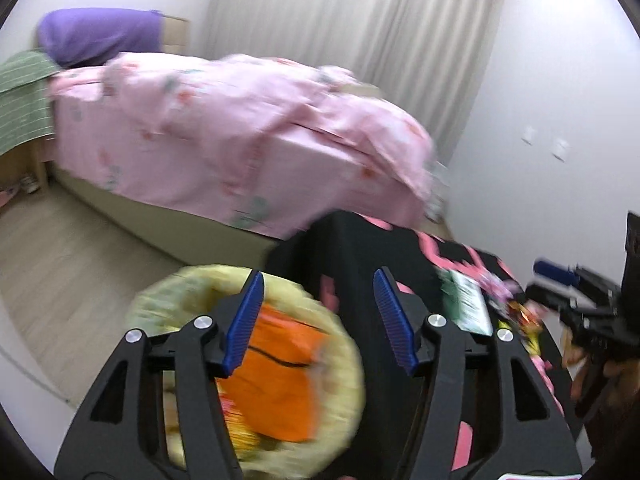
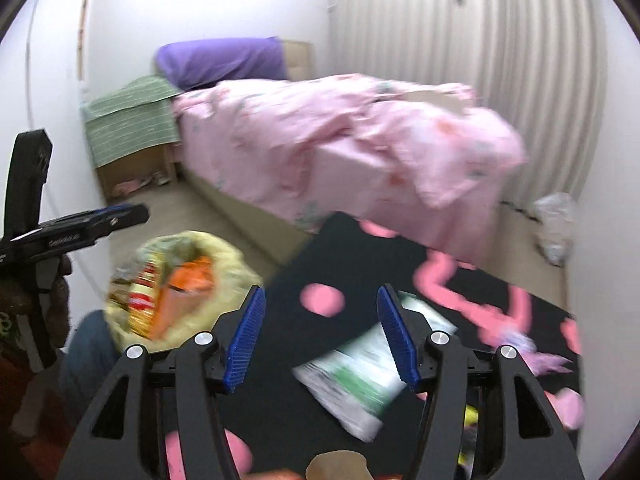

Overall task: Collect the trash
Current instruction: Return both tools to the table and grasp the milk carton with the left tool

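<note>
We hold our left gripper (image 1: 320, 320) wide open and empty above the yellow trash bag (image 1: 344, 344), which already contains an orange wrapper (image 1: 280, 380). Our right gripper (image 2: 322, 334) is equally spread and empty, hovering over a green-and-white packet (image 2: 356, 376) lying on the black cloth with pink shapes (image 2: 352, 256) beside the bag.

Bag (image 2: 180, 292) sat on floor (image 1: 68, 264), left of table (image 2: 348, 256). Wrappers lay inside bag. Packet (image 2: 360, 372) lay on table, more wrappers (image 1: 520, 316) just right of it. Bed (image 2: 340, 140) stood behind table; pillow (image 2: 220, 60) at its far end.
</note>
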`<state>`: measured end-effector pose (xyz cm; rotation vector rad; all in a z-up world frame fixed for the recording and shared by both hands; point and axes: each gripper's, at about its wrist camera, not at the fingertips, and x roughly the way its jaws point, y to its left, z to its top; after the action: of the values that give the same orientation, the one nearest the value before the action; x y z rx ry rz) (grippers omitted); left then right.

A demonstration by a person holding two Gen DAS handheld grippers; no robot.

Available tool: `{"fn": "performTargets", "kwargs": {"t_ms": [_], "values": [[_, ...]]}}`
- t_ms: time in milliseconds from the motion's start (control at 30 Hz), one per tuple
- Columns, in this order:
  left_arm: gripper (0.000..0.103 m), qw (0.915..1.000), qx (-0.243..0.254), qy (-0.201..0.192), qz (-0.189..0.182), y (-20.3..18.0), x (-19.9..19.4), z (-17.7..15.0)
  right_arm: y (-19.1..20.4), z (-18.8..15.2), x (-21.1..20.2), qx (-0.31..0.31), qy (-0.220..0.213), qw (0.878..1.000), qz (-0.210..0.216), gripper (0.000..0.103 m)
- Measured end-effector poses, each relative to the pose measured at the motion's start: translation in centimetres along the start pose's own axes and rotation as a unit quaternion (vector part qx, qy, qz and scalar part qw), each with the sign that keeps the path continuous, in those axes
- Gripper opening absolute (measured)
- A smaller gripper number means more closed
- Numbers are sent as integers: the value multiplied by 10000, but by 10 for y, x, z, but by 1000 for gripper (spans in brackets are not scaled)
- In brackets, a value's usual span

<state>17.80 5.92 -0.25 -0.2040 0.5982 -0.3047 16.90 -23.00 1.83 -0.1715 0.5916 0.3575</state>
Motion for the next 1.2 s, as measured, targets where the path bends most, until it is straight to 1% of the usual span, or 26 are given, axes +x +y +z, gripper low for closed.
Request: {"fn": "performTargets", "kwargs": {"t_ms": [33, 100, 133, 167, 200, 300, 400, 467, 600, 667, 700, 800, 900, 967, 1033, 1067, 1100, 1200], "values": [[56, 9998, 96, 98, -142, -12, 6, -3, -12, -8, -12, 44, -47, 9998, -200, 55], [56, 9988, 216, 243, -363, -30, 14, -8, -34, -20, -29, 189, -90, 9989, -426, 55], [56, 9980, 276, 306, -473, -39, 19, -11, -44, -25, -35, 296, -88, 9984, -472, 56], [56, 9965, 372, 394, -635, -53, 25, -14, -58, -35, -44, 465, -90, 9977, -479, 58], [56, 9956, 419, 444, -707, -60, 29, -16, -67, -43, -49, 576, -71, 9972, -471, 60], [56, 9918, 607, 648, -921, -86, 41, -24, -83, -68, -60, 703, 117, 9960, -536, 60], [56, 9880, 687, 848, -1089, -106, 48, -32, -94, -90, -67, 808, 314, 9944, -608, 60], [56, 9840, 727, 1067, -1231, -119, 53, -40, -97, -103, -70, 877, 361, 9936, -617, 60], [56, 9779, 872, 1306, -1376, -143, 44, -58, -101, -125, -76, 1033, 467, 9914, -653, 60], [56, 9752, 983, 1344, -1459, -158, 31, -65, -101, -133, -80, 1048, 527, 9908, -675, 60], [57, 9740, 1058, 1345, -1485, -164, 25, -68, -101, -138, -83, 1032, 539, 9902, -770, 60], [59, 9676, 1545, 1306, -1509, -195, 6, -82, -105, -152, -94, 1113, 512, 9875, -990, 60], [59, 9600, 2070, 1266, -1395, -222, -3, -101, -110, -162, -106, 1415, 381, 9847, -942, 60], [59, 9568, 2133, 1390, -1401, -229, 0, -108, -107, -165, -111, 1446, 352, 9843, -944, 60], [59, 9591, 1942, 1477, -1437, -226, 3, -106, -100, -166, -113, 1367, 334, 9856, -940, 60], [59, 9620, 1828, 1464, -1405, -222, 5, -102, -94, -166, -114, 1280, 328, 9870, -911, 60], [59, 9651, 1736, 1408, -1363, -216, 6, -97, -88, -167, -113, 1181, 354, 9884, -883, 60], [59, 9704, 1562, 1274, -1328, -201, 14, -83, -72, -171, -100, 963, 536, 9914, -706, 60]]}}
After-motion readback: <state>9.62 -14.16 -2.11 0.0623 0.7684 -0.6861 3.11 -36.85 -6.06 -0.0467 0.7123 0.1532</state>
